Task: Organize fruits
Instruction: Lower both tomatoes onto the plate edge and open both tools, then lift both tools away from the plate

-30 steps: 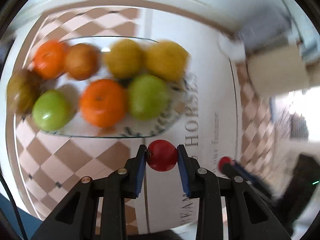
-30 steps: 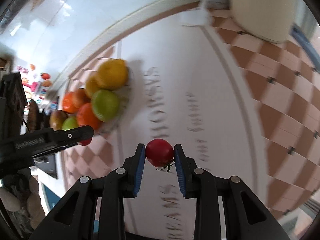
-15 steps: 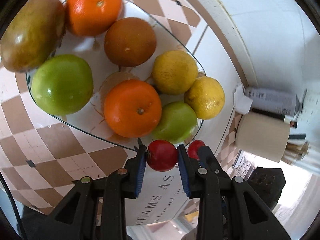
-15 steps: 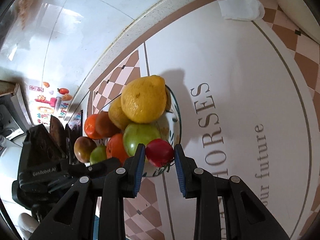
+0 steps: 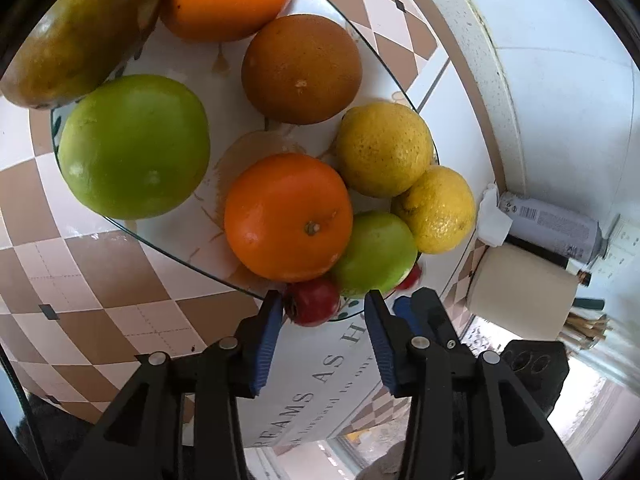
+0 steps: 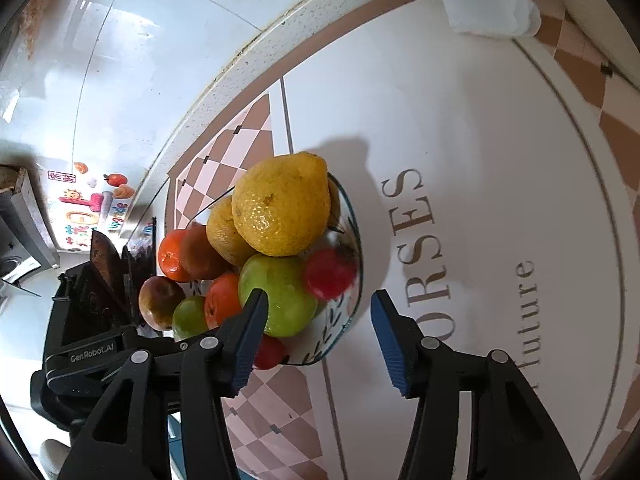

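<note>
Tablecloth: glossy, white centre with grey lettering, brown-and-cream checks round the edge.

Bowl: shallow, glazed white with painted leaves and a thin dark rim, sits on the cloth.

Fruit count in the left wrist view: 1 mango, dull green-brown, oblong, at 10 o'clock; 2 green apples, smooth and shiny; 2 oranges, pebbled skin; 1 brown round fruit, matte; 2 lemons, pitted yellow, at 3 o'clock.

Plus 2 small red tomatoes, glossy. One tomato lies at the bowl's near rim, 6 o'clock, under the orange and apple. The other tomato is blurred, beside the lower apple, at the bowl's 3 o'clock edge in the right wrist view.

Left gripper: jaws have just been opening, a narrow gap; the first tomato is between the blue ribbed pads, near the left pad, and I can't tell if it touches.

Right gripper: jaws have just been opening, wide apart, holding nothing; its tomato lies ahead of the tips.
</note>
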{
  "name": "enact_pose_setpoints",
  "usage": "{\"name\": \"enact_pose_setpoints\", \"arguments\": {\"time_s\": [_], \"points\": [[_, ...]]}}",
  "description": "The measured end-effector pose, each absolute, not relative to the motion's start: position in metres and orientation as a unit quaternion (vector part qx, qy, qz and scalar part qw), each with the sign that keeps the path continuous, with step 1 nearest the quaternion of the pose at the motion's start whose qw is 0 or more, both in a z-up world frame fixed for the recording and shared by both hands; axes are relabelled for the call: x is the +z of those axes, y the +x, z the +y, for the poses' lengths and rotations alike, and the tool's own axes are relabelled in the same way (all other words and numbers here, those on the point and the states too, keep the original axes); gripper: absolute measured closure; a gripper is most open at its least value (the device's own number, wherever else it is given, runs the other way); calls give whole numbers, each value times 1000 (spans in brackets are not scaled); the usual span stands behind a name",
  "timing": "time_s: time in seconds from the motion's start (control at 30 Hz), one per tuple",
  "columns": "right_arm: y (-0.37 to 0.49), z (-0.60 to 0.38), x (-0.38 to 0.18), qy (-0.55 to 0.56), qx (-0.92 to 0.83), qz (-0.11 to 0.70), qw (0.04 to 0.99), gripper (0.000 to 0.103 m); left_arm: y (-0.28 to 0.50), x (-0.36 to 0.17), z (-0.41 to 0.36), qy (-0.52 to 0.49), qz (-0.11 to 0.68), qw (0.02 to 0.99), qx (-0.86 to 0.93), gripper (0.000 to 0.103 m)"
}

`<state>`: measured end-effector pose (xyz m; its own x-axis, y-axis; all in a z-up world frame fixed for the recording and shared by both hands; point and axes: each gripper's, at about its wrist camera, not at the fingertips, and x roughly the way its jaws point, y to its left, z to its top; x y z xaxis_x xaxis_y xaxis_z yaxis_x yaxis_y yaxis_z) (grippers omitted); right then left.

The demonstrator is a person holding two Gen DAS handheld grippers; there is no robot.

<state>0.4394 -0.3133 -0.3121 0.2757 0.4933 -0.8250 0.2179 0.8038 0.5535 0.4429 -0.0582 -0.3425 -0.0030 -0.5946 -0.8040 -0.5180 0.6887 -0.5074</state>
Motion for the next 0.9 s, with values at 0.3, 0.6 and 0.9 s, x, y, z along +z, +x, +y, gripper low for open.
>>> {"name": "enact_pose_setpoints", "arguments": {"time_s": [0.3, 0.6, 0.9], "points": [[412, -290, -252, 105, 31, 575, 811, 10, 429, -291, -74, -132, 698, 704, -24, 32], [375, -260, -210, 45, 7, 550, 834, 6, 399, -246, -42, 7, 635, 772, 22, 9], [329, -233, -168, 50, -12, 513, 857, 6, 362, -200, -27, 16, 587, 809, 18, 8]]}}
